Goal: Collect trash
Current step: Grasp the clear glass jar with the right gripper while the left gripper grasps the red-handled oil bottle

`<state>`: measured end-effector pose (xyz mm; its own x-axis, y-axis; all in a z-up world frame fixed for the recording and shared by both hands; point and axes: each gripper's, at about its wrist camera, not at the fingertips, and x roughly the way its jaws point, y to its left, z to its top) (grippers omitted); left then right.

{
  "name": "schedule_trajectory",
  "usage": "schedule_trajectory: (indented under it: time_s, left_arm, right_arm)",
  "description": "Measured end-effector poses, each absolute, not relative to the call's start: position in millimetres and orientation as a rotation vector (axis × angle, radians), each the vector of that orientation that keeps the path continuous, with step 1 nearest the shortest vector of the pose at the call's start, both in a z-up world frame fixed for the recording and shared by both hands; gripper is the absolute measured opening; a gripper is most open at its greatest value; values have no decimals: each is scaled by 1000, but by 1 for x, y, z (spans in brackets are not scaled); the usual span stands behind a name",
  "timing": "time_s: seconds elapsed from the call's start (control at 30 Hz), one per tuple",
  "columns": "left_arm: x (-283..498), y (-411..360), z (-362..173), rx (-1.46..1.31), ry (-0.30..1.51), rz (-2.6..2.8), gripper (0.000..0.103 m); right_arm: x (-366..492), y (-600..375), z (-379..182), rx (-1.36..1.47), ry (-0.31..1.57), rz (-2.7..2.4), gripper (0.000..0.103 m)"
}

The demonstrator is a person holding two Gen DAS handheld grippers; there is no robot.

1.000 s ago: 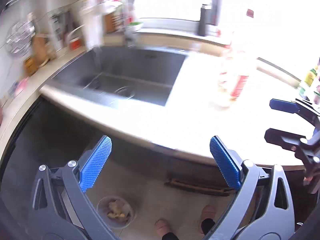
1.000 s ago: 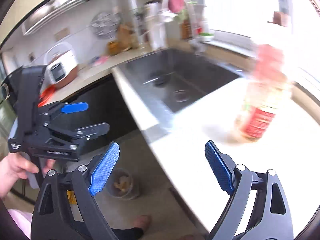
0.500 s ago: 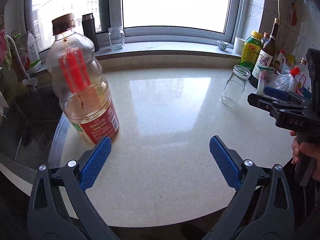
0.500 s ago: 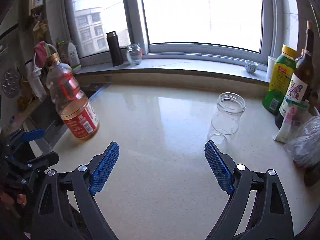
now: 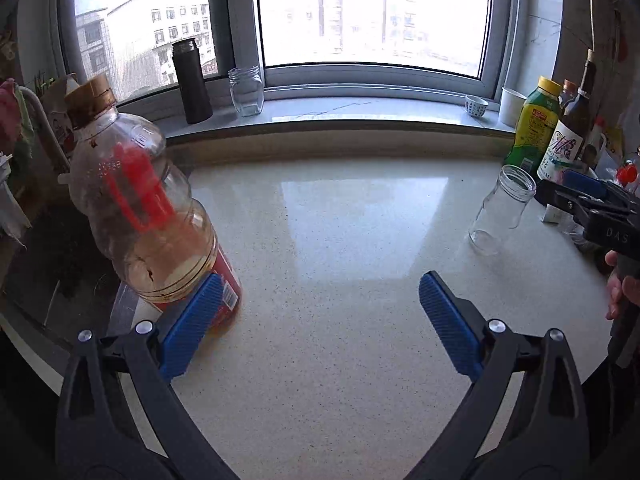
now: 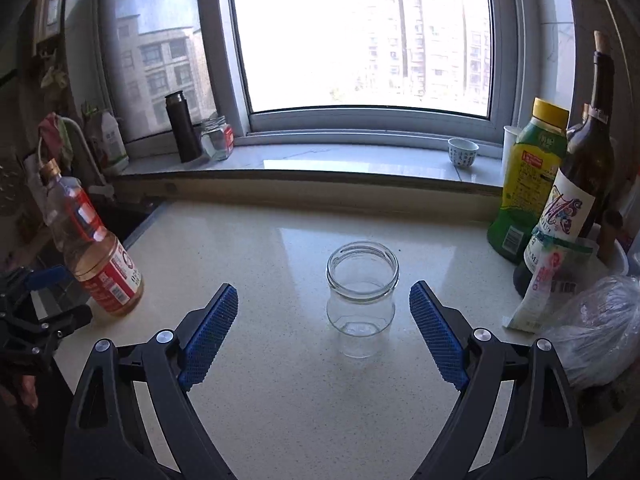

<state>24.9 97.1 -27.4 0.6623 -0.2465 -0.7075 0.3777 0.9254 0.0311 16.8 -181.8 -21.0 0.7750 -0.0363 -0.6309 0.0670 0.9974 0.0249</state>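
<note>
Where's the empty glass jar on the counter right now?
In the right wrist view the empty glass jar stands upright on the counter, centred between the right gripper's open jaws.

Bare counter (image 6: 280, 400) mid-way, oil bottle (image 5: 140, 208) left, glass jar (image 6: 362, 300) ahead, bottles (image 6: 532, 184) crowding right

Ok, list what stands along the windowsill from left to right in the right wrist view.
Carton → black flask → glass jar with red label → small patterned cup → white cup.
</note>
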Motion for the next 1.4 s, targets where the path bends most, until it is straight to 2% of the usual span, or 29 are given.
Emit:
schedule_trajectory:
  time_s: [0.1,0.2,0.5,0.67,0.73,0.8,0.93,1.4]
  left_arm:
    - [33,110,-21,194,753,-290,96]
    - [38,112,-20,171,761,-292,96]
    - [32,53,-42,229,794,-405,96]
    - [41,47,-46,226,800,-351,96]
    - [44,56,-44,209,800,-319,96]
    - [45,64,-42,211,797,-280,96]
    - [44,80,-39,221,783,-203,96]
    - [56,127,-29,195,704,-8,96]
  right_arm:
    - [17,-191,-21,11,658,-139,89]
    - [22,-212,-33,75,713,-140,89]
    - [55,-236,-63,118,799,-79,89]
    - [66,-238,-78,141,806,-48,88]
    - [69,-239,-82,141,805,-35,84]
    - [74,-241,-87,147,817,-15,71]
    - [78,-243,-94,181,816,32,58]
    - [95,-221,-89,198,798,125,52]
